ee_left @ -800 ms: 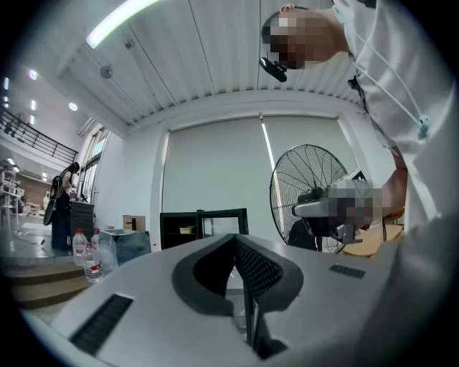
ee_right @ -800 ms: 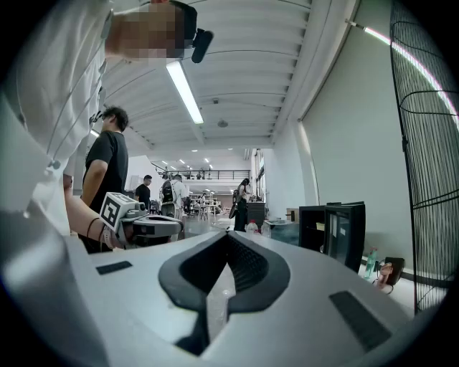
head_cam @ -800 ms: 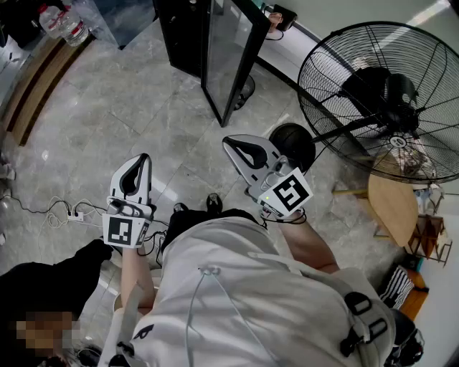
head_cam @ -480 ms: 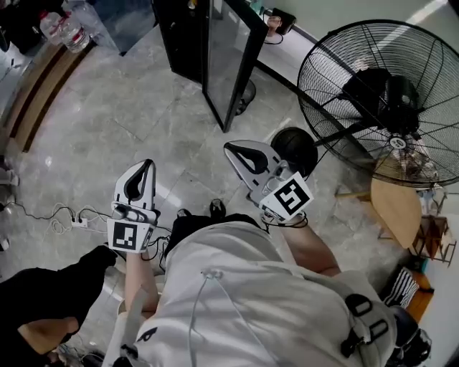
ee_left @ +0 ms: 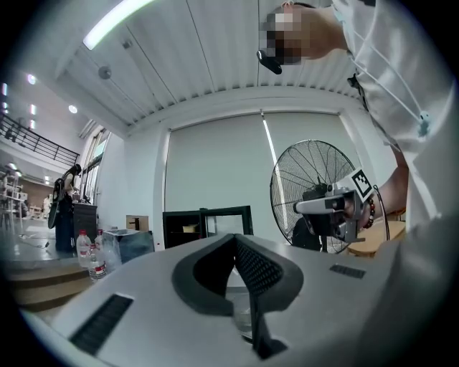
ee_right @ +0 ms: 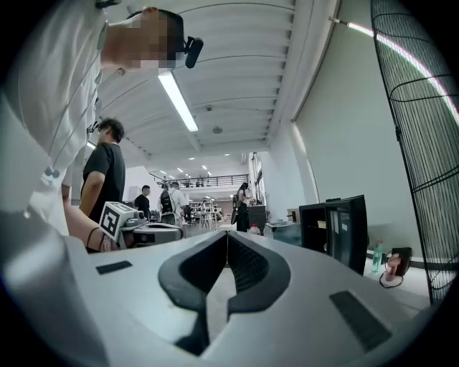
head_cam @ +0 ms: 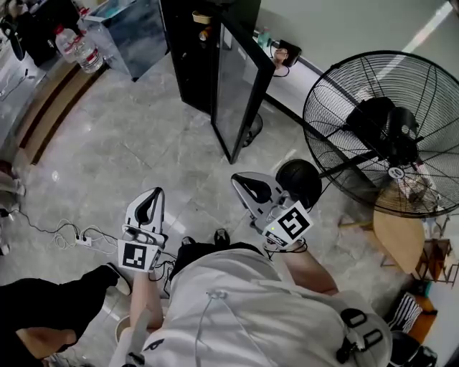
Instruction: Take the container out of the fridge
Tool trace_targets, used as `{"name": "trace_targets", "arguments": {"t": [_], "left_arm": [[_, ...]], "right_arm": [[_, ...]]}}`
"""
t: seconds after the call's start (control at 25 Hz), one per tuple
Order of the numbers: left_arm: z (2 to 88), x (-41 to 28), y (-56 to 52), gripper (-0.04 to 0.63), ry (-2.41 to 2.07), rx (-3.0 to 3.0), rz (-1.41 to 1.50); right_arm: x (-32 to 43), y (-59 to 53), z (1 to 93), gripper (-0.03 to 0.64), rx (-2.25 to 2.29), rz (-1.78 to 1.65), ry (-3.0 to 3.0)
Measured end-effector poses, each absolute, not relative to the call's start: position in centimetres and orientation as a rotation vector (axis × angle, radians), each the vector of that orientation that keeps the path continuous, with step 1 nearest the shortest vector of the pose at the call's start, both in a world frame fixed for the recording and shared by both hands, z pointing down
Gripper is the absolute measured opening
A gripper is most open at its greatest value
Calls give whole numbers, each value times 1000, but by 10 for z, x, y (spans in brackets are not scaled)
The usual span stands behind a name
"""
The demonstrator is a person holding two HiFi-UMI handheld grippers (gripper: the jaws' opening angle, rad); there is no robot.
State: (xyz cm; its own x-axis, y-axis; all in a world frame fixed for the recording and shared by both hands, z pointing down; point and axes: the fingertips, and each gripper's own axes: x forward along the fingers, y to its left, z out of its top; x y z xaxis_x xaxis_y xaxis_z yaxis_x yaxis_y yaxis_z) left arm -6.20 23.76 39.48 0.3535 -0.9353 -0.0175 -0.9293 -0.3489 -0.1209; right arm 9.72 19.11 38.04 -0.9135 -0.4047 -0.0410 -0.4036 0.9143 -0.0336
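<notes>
Both your tools are closed and empty: the left gripper [head_cam: 155, 193] has its jaws pressed tip to tip with nothing between them, and the right gripper [head_cam: 238, 180] is the same. You will need to spread one pair before you reach in. The fridge [head_cam: 188, 50] stands at the far side of the floor, well apart from you, and its glass door [head_cam: 240, 82] is already swung open toward you. What I take for the container [head_cam: 201, 16] is a small tan dish on an upper shelf inside. The step in hand looks like the walk-up. Come in on the left of the door so its edge does not sit between you and the shelf. Raise the gripper you mean to use to shelf height and open it while you are clear of the cabinet. Mind the fan [head_cam: 380, 129] and its dark base just right of your right gripper, and the power strip [head_cam: 80, 241] with its cable on the floor at your near left. Much stays uncertain: the head view cuts the cabinet off at its top edge, so most shelves are out of sight. The dish is too small to tell its shape, whether it has a lid, or what stands beside it. A second small orange thing below it cannot be identified.
</notes>
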Motion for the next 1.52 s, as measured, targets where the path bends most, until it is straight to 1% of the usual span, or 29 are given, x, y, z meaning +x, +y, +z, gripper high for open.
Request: {"name": "trace_targets", "arguments": {"t": [0.32, 0.48, 0.64, 0.84, 1.0, 1.16, 1.4, 1.52], "left_arm": [[385, -89, 233, 8, 1797, -2444, -94], [388, -105, 210, 8, 1791, -2443, -67], [403, -130, 157, 8, 1788, -2487, -53], [410, -180, 67, 8, 1717, -2529, -67], [394, -228, -1, 8, 1623, -2558, -65], [378, -264, -61, 8, 1534, -2585, -61], [378, -279, -125, 8, 1476, -2654, -27], [375, -280, -148, 8, 1494, -2650, 26]], "right_arm": [[78, 179, 387, 14, -583, -95, 3042], [61, 160, 393, 14, -577, -105, 3068], [42, 116, 401, 14, -608, -144, 3072], [-3, 28, 413, 14, -723, -165, 3070], [-41, -40, 417, 14, -871, -267, 3059], [-79, -86, 401, 14, -934, -164, 3081], [-103, -122, 400, 14, -987, -151, 3092], [-105, -137, 404, 14, -972, -207, 3100]]}}
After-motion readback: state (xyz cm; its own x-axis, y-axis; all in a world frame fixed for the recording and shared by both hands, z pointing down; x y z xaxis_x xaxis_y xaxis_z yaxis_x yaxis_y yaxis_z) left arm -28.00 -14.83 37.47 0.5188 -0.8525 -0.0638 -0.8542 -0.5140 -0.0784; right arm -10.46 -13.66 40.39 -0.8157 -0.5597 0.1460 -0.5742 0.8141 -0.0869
